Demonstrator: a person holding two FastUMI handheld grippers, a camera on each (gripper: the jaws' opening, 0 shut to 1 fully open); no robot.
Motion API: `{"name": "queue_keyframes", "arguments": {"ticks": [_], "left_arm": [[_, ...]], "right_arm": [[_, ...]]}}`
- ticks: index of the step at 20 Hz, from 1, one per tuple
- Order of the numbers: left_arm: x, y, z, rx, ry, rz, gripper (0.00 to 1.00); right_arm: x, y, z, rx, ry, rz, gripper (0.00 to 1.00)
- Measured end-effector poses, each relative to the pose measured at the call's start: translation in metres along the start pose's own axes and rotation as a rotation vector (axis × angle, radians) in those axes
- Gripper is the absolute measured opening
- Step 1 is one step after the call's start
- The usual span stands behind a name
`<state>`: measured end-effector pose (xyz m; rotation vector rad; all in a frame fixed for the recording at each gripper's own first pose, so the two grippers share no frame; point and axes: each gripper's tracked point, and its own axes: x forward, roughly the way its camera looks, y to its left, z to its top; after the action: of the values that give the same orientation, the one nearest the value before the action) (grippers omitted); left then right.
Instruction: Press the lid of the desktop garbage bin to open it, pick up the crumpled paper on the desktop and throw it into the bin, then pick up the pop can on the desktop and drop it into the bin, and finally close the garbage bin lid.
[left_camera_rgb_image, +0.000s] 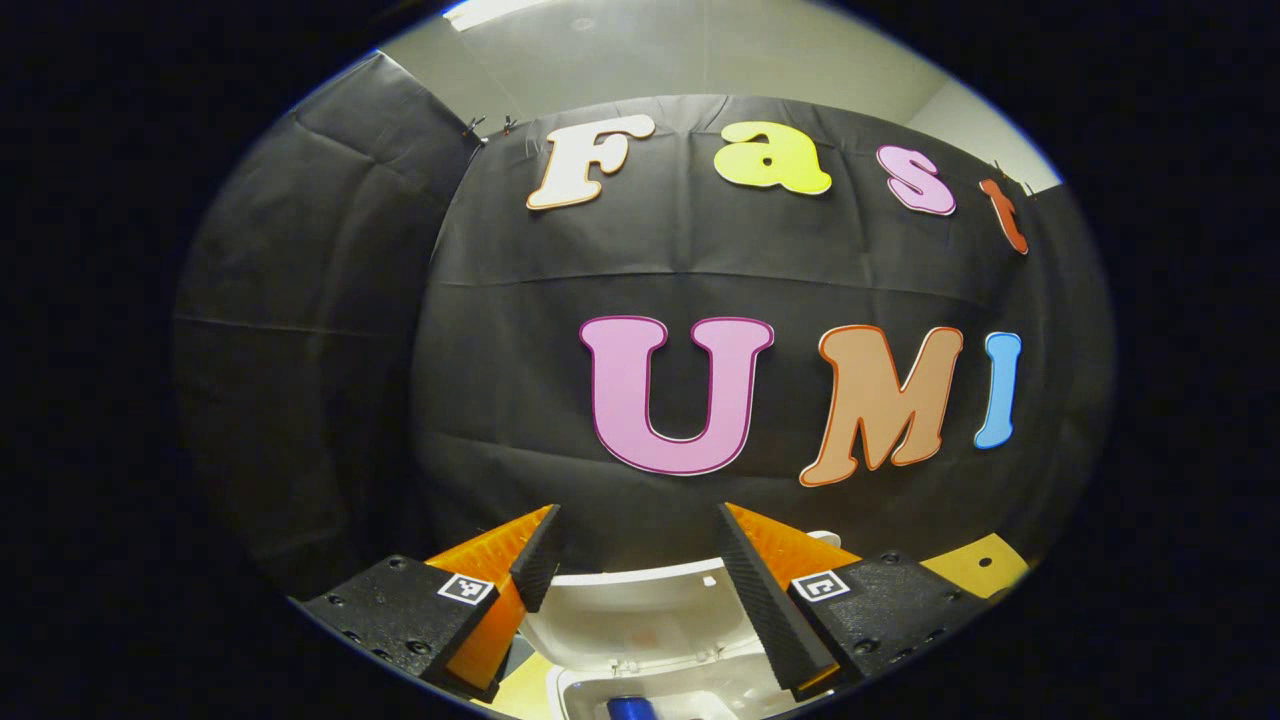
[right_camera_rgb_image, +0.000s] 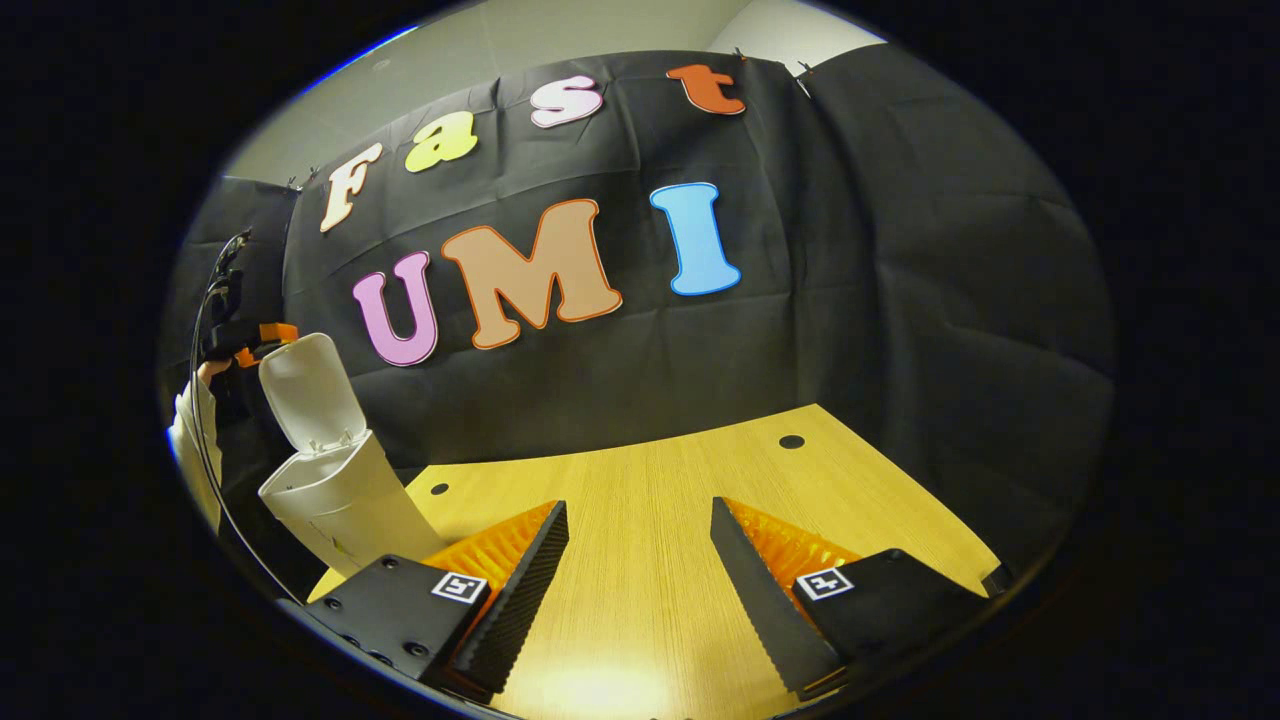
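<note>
Over the open bin (left_camera_rgb_image: 660, 620), in the left gripper view, the left tongs (left_camera_rgb_image: 638, 545) stand with fingers spread apart and nothing between them. Just beyond the fingertips rises the bin's white lid (left_camera_rgb_image: 650, 610), smooth plastic, hinged up and back; below it the mouth shows a blue, rounded can (left_camera_rgb_image: 632, 708) lying inside at the near edge of the view. A strip of yellow wood worktop (left_camera_rgb_image: 985, 565) shows to the right behind the bin.

In the right gripper view, the right tongs (right_camera_rgb_image: 638, 520) hang low over the bare worktop (right_camera_rgb_image: 650, 480), fingers wide apart and empty, their inner faces ribbed like saw teeth. The worktop is pale wood with fine straight grain and small dark round holes. At the far left stands the bin (right_camera_rgb_image: 340, 500), a tall white body, slightly tapered with rounded corners, its lid (right_camera_rgb_image: 305, 390) tilted upright. Above the lid hover the other tongs (right_camera_rgb_image: 255, 340), held by a hand (right_camera_rgb_image: 208, 372) in a pale sleeve (right_camera_rgb_image: 190, 430), a dark cable trailing from them.
</note>
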<state>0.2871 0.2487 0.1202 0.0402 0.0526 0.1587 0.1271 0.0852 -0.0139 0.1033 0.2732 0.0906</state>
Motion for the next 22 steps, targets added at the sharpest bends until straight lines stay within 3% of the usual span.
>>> {"name": "queue_keyframes", "arguments": {"ticks": [6, 11, 17, 22], "left_arm": [[-0.026, -0.006, -0.006, -0.002, -0.022, -0.005, 0.93], [-0.064, -0.017, -0.023, 0.019, -0.07, 0.035, 0.92], [-0.102, -0.032, -0.067, 0.032, -0.057, 0.033, 0.92], [-0.108, -0.05, -0.121, -0.017, -0.007, 0.043, 0.94]], "right_arm": [[0.002, 0.005, -0.002, -0.004, 0.004, 0.019, 0.96], [0.004, 0.01, -0.002, -0.016, 0.011, 0.046, 0.96], [0.007, 0.015, 0.004, -0.042, 0.008, 0.083, 0.96], [0.008, 0.018, 0.004, -0.077, 0.017, 0.1, 0.96]]}}
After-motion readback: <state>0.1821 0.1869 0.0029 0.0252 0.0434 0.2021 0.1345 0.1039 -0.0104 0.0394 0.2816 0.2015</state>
